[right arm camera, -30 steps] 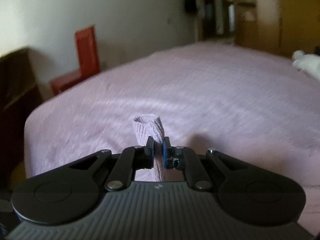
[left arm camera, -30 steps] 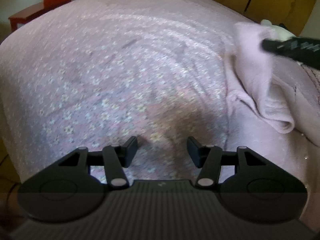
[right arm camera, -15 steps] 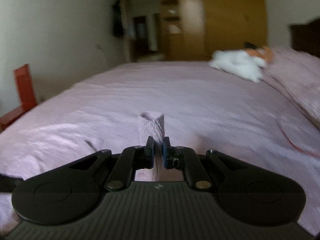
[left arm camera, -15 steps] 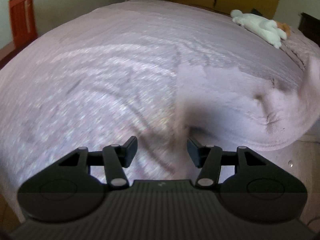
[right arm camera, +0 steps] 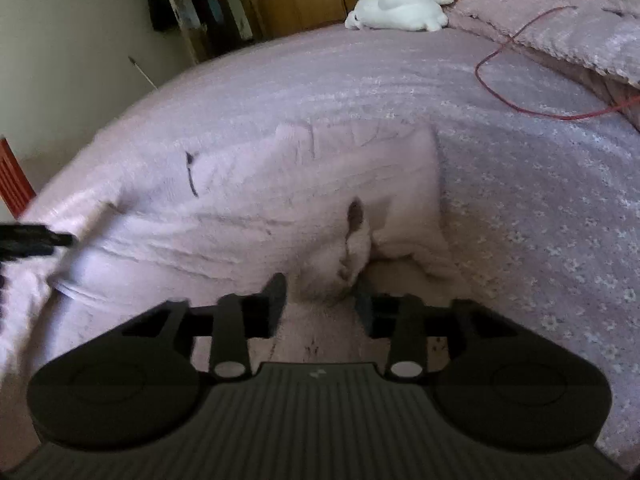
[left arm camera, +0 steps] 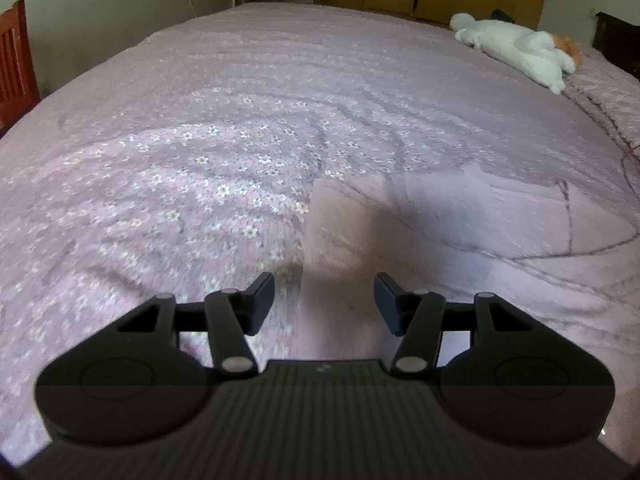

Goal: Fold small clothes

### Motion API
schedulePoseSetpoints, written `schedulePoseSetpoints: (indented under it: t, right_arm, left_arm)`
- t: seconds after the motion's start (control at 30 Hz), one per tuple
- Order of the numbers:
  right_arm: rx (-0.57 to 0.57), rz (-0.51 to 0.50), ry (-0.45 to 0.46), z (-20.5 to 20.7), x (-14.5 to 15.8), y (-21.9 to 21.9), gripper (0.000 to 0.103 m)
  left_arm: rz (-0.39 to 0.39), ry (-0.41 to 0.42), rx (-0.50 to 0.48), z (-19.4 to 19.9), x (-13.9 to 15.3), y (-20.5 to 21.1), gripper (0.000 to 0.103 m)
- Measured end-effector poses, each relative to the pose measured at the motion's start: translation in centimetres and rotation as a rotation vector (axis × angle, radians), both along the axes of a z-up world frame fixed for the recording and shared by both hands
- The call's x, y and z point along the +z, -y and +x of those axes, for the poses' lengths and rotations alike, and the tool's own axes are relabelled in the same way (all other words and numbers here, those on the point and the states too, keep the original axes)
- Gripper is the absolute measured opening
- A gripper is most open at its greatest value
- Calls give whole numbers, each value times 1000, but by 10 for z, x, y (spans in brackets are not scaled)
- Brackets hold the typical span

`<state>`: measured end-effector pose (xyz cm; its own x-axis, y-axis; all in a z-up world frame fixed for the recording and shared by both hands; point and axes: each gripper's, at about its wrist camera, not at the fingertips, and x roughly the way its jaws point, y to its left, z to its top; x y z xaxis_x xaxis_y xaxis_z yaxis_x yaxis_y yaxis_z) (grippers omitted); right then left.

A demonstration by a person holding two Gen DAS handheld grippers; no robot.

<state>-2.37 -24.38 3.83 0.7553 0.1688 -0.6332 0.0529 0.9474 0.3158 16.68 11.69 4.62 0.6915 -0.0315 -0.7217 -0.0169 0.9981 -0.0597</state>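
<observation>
A pale pink garment (left arm camera: 460, 216) lies spread on the flowered pink bedspread (left arm camera: 200, 168). My left gripper (left arm camera: 324, 300) hovers open just above the garment's left edge, with nothing between its fingers. In the right wrist view the same garment (right arm camera: 280, 200) lies flat, with a corner bunched up into a small hump. My right gripper (right arm camera: 320, 300) stands open with that hump of cloth between its spread fingers. The tip of my left gripper (right arm camera: 36, 236) shows at the garment's far left side.
A white stuffed toy (left arm camera: 516, 48) lies near the head of the bed. Close to it, a red cord (right arm camera: 516, 80) runs across the bedspread beside a bunched pink blanket (right arm camera: 580, 20). A red wooden chair (left arm camera: 16, 60) stands off the left edge.
My right gripper, shut on a raised corner of the garment before, has come down to the bed and opened. The garment now lies spread out. My left gripper has swung over its left edge.
</observation>
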Motion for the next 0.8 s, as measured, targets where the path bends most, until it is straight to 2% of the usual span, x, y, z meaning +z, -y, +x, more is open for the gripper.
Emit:
schedulePoseSetpoints:
  t: [0.1, 0.17, 0.23, 0.3, 0.33, 0.37, 0.4, 0.43, 0.5, 0.57, 0.67, 0.73, 0.8]
  right_arm:
    - [-4, 0, 60, -1, 19, 6, 61]
    - [4, -20, 81, 14, 23, 8, 62]
    - [15, -39, 54, 31, 18, 7, 62]
    - [23, -31, 4, 48, 10, 7, 62]
    - [34, -24, -19, 54, 5, 5, 60]
    - [41, -28, -33, 59, 2, 2, 44]
    - [56, -39, -44, 62, 0, -1, 13]
    - [78, -31, -50, 64, 2, -4, 9]
    - [102, -40, -8, 66, 17, -9, 8]
    - [104, -92, 99, 62, 45, -13, 8]
    - [99, -117, 216, 60, 81, -10, 8]
    - [80, -180, 216, 67, 83, -9, 8]
    - [48, -216, 157, 79, 68, -4, 8]
  left_arm:
    - [-8, -14, 24, 14, -6, -2, 61]
    - [-31, -16, 44, 20, -9, -4, 61]
    - [-57, -9, 66, 18, -8, -4, 61]
    - [-80, 32, 63, 10, -5, -1, 61]
    - [-83, 50, 62, 5, -3, 1, 61]
    - [-86, 67, 53, 1, -2, 4, 61]
    - [-90, 82, 41, -2, 0, 6, 61]
    - [-95, 100, 29, -6, 0, 9, 61]
    - [-107, 134, 14, -10, 1, 14, 61]
    - [-120, 177, 9, -14, 0, 19, 61]
    - [-78, 245, 31, -17, -5, 30, 61]
    - [-18, 269, 41, -17, -11, 40, 61]
    - [24, 262, 43, -13, -20, 48, 61]
